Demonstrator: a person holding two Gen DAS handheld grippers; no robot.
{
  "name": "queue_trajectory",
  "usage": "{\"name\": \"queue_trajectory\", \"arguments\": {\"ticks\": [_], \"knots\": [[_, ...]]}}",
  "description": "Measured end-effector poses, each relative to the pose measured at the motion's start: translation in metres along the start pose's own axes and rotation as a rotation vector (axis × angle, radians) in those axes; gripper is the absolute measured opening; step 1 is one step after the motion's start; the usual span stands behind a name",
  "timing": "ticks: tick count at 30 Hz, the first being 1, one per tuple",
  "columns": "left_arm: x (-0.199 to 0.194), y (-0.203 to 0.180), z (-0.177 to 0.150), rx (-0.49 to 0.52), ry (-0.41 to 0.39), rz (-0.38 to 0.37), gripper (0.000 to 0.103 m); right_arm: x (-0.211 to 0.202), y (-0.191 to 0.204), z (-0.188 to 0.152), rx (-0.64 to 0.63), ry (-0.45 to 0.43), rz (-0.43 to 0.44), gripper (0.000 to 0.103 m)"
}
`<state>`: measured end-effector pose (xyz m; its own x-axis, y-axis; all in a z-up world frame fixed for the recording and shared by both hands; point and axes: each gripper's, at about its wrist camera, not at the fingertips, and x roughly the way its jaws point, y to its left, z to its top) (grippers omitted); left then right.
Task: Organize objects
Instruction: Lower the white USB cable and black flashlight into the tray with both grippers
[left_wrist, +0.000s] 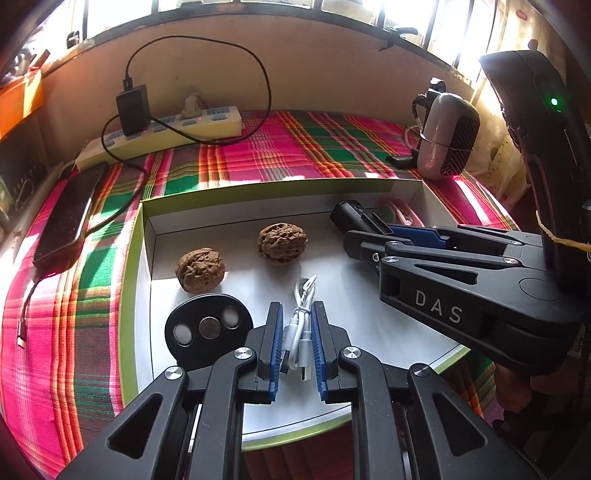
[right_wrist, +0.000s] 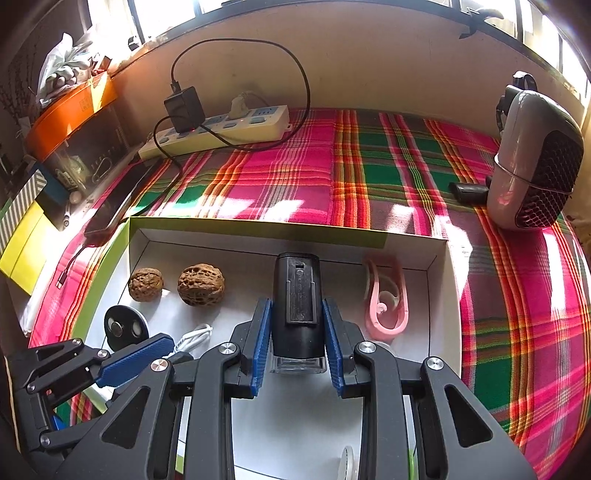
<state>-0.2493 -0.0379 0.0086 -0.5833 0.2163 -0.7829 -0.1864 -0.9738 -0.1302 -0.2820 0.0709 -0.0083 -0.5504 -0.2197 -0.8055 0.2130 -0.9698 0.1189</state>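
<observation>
A shallow white box with a green rim (left_wrist: 236, 192) lies on a plaid cloth. Inside it are two walnuts (left_wrist: 200, 269) (left_wrist: 282, 242), a black disc with three round insets (left_wrist: 208, 328) and a pink plastic clip (right_wrist: 386, 295). My left gripper (left_wrist: 296, 308) is low over the box floor, its blue pads shut on a coiled white USB cable (left_wrist: 300, 332). My right gripper (right_wrist: 296, 304) is shut on a black oblong lamp with a clear end (right_wrist: 295, 295), just above the box's right half. In the left wrist view, the right gripper (left_wrist: 369, 236) reaches in from the right.
At the back of the plaid cloth (right_wrist: 369, 177), a white power strip (right_wrist: 221, 129) holds a black charger (right_wrist: 184, 109). Its cord runs to a phone (left_wrist: 68, 221) left of the box. A grey mesh-fronted device (right_wrist: 532, 158) stands at the back right. Orange and yellow boxes (right_wrist: 70, 114) crowd the left edge.
</observation>
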Motion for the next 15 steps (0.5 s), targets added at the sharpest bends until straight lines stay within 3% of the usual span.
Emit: {"name": "queue_trajectory", "arguments": {"ticks": [15], "knots": [[0.0000,-0.0016,0.0001,0.002,0.001,-0.001,0.014,0.0017,-0.0016,-0.0013,0.010,-0.005,-0.014,0.029]]}}
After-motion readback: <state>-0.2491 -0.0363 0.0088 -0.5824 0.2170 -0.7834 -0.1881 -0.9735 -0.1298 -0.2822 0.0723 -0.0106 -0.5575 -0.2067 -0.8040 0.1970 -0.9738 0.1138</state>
